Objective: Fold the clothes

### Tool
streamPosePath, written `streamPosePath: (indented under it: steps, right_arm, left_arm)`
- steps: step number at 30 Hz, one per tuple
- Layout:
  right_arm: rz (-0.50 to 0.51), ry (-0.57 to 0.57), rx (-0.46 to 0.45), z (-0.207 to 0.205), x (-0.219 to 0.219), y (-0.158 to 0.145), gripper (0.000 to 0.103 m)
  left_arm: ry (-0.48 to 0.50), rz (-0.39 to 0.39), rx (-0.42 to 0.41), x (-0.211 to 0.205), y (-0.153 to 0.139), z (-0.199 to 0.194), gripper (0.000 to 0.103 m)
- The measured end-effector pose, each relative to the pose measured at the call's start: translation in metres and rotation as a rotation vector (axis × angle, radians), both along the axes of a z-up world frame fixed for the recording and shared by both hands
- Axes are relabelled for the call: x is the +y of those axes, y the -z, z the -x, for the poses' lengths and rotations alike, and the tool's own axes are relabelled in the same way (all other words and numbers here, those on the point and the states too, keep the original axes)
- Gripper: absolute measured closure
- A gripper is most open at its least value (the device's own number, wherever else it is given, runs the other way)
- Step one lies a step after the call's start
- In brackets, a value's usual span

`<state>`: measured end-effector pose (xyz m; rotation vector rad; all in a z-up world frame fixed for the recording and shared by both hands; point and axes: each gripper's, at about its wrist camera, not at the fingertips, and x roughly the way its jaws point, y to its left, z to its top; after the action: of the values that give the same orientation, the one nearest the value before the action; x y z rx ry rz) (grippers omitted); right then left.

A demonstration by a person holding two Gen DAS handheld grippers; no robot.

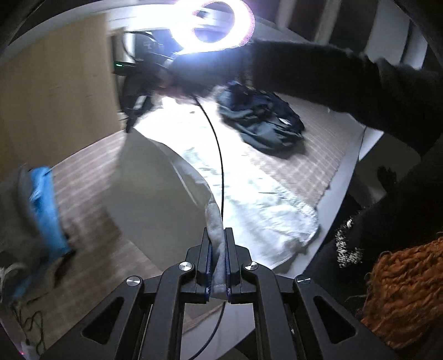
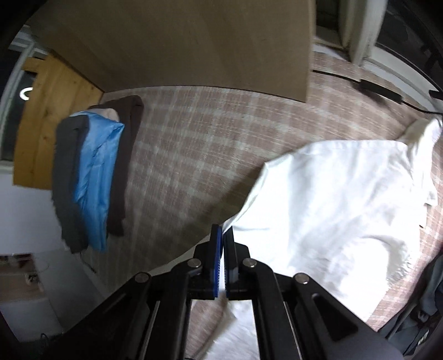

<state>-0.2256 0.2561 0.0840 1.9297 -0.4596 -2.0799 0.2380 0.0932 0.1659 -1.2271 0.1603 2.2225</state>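
A white garment (image 2: 340,205) lies spread over the checked bed cover (image 2: 193,155). My right gripper (image 2: 222,235) is shut on its near left edge, the cloth pinched between the blue pads. In the left wrist view the same white garment (image 1: 249,193) is lifted and stretched. My left gripper (image 1: 218,238) is shut on a bunched edge of it. The right gripper (image 1: 138,105) shows far off in that view, held by a black-sleeved arm (image 1: 332,80), with the garment's other end at it.
A stack of folded clothes, grey, blue and brown (image 2: 91,171), lies on the left of the bed; it also shows in the left wrist view (image 1: 44,210). A dark blue crumpled garment (image 1: 263,121) lies farther back. A ring light (image 1: 213,25) glares above. A black cable (image 1: 216,155) hangs across.
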Motion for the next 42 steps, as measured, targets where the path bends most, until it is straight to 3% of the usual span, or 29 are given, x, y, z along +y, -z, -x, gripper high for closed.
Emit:
streamPosePath:
  steps: [3,8,11,14,16,19,21,22,23,26,30,32,36,39,41,42]
  right_arm:
    - [0.044,-0.020,0.020,-0.017,0.027,0.001,0.101]
    - [0.100,-0.016,0.031,-0.046,0.073,0.030,0.101]
    - [0.089,0.011,0.051,-0.058,0.096,0.053,0.101]
    - [0.090,-0.004,0.037,-0.062,0.101,0.077,0.098]
    - [0.104,-0.023,0.046,-0.065,0.101,0.079,0.097]
    - [0.089,-0.057,0.103,-0.068,0.101,0.068,0.091]
    - [0.104,-0.067,0.135,-0.067,0.101,0.059,0.090]
    - [0.127,-0.080,0.142,-0.066,0.100,0.057,0.084]
    - [0.136,-0.092,0.146,-0.063,0.098,0.056,0.076]
    - [0.124,-0.094,0.138,-0.055,0.093,0.066,0.073]
    - [0.218,-0.024,0.120,-0.042,0.103,0.078,0.073]
    - [0.258,-0.008,0.111,-0.034,0.106,0.083,0.072]
    - [0.296,-0.014,0.105,-0.018,0.102,0.090,0.071]
    - [0.338,-0.021,0.095,-0.006,0.098,0.095,0.070]
    - [0.357,-0.018,0.098,-0.001,0.096,0.095,0.070]
    - [0.358,-0.020,0.115,0.000,0.093,0.094,0.070]
  left_arm:
    - [0.029,0.046,-0.030,0.063,0.012,0.000,0.097]
    - [0.110,0.094,-0.113,0.162,0.049,-0.005,0.097]
    - [0.137,0.111,-0.199,0.207,0.090,0.002,0.092]
    - [0.097,0.160,-0.280,0.225,0.119,0.005,0.091]
    - [0.015,0.115,-0.289,0.207,0.114,-0.001,0.087]
    - [-0.139,0.024,-0.284,0.163,0.100,-0.010,0.071]
    - [-0.241,-0.037,-0.280,0.134,0.090,-0.015,0.071]
    - [-0.294,-0.066,-0.275,0.118,0.086,-0.015,0.071]
    - [-0.349,-0.088,-0.261,0.101,0.085,-0.005,0.071]
    - [-0.492,-0.169,-0.224,0.051,0.085,0.032,0.070]
    - [-0.585,-0.259,-0.209,0.010,0.098,0.099,0.065]
    - [-0.579,-0.278,-0.225,0.003,0.110,0.127,0.060]
    - [-0.557,-0.301,-0.310,0.002,0.142,0.172,0.060]
    - [-0.571,-0.326,-0.320,0.000,0.155,0.192,0.060]
    - [-0.609,-0.358,-0.315,-0.007,0.161,0.201,0.063]
    - [-0.624,-0.396,-0.305,-0.012,0.162,0.202,0.071]
